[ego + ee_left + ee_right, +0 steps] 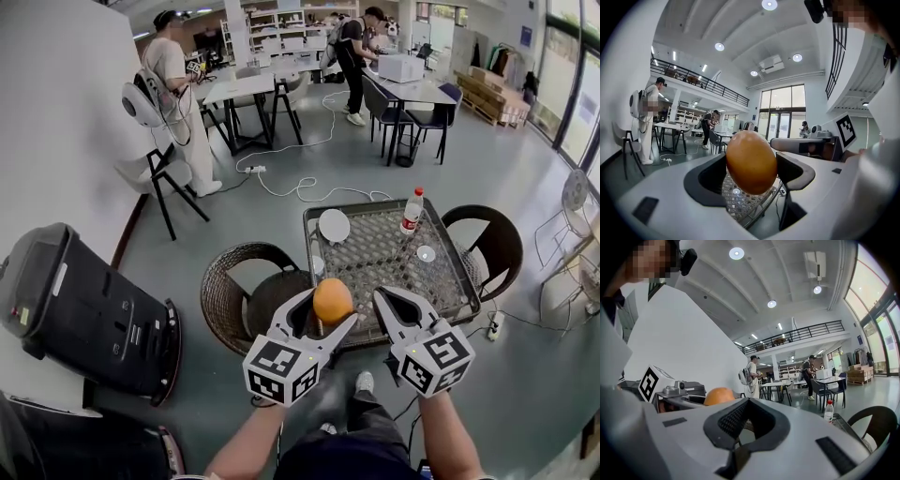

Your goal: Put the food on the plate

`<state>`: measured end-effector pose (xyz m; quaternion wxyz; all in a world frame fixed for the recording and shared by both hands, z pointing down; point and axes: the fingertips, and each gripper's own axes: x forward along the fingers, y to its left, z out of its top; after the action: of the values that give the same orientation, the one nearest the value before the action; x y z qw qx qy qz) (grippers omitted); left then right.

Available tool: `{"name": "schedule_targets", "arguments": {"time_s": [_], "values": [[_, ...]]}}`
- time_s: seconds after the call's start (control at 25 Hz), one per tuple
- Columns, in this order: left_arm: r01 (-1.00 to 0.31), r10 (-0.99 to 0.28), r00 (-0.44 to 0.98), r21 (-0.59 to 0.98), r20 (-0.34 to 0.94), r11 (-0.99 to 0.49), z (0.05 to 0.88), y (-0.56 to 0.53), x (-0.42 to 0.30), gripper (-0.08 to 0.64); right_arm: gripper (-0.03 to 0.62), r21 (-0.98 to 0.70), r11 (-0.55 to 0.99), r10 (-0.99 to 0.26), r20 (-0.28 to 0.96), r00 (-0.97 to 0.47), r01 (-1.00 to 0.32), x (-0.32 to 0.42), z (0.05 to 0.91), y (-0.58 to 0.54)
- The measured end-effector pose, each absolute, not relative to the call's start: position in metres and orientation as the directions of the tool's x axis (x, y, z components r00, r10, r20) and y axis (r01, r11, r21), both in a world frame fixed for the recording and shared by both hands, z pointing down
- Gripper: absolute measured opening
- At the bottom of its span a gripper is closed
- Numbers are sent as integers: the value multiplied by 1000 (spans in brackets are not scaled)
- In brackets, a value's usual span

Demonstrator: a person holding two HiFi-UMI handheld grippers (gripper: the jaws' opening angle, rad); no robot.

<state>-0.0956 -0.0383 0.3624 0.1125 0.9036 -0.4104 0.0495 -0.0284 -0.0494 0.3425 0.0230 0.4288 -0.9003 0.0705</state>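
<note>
Head view: L gripper clamps an orange betw. its two jaws, held up in the air over the near edge of the table, not touching it. R gripper sits just beside it on the right, jaws pressed together w/ nothing in them. Plate lies at the table's far-left corner, well apart from the orange. Bottle stands upright near the far edge, w/ a small white disc on the top betw. it and the near edge. One wicker chair is left of the table, another chair to the right. Big black case is on the floor at far left; people stand at desks in the bkgd. Left gripper view: L gripper jaws apart w/ both pads against the orange, which fills the gap. The table's patterned top shows below it. R gripper's marker cube is at right. Right gripper view: R gripper has its pads meeting, only a small hollow left betw. them, empty. The orange peeks over the L gripper body at left, beside that gripper's marker cube. Bottle is at right, chair back past it.
</note>
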Motion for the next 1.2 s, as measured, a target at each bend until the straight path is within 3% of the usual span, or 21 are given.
{"name": "schedule_targets", "arguments": {"time_s": [0.72,1.2], "values": [[-821,-790,568,106,229,-560,359,-185,-45,337,6,-160,711,-688,42,-725,-685,13,336,-208],[-846,-805,533,137,259,-516,373,-234,-58,337,6,-204,717,-670,61,-740,-666,7,352,-260]]}}
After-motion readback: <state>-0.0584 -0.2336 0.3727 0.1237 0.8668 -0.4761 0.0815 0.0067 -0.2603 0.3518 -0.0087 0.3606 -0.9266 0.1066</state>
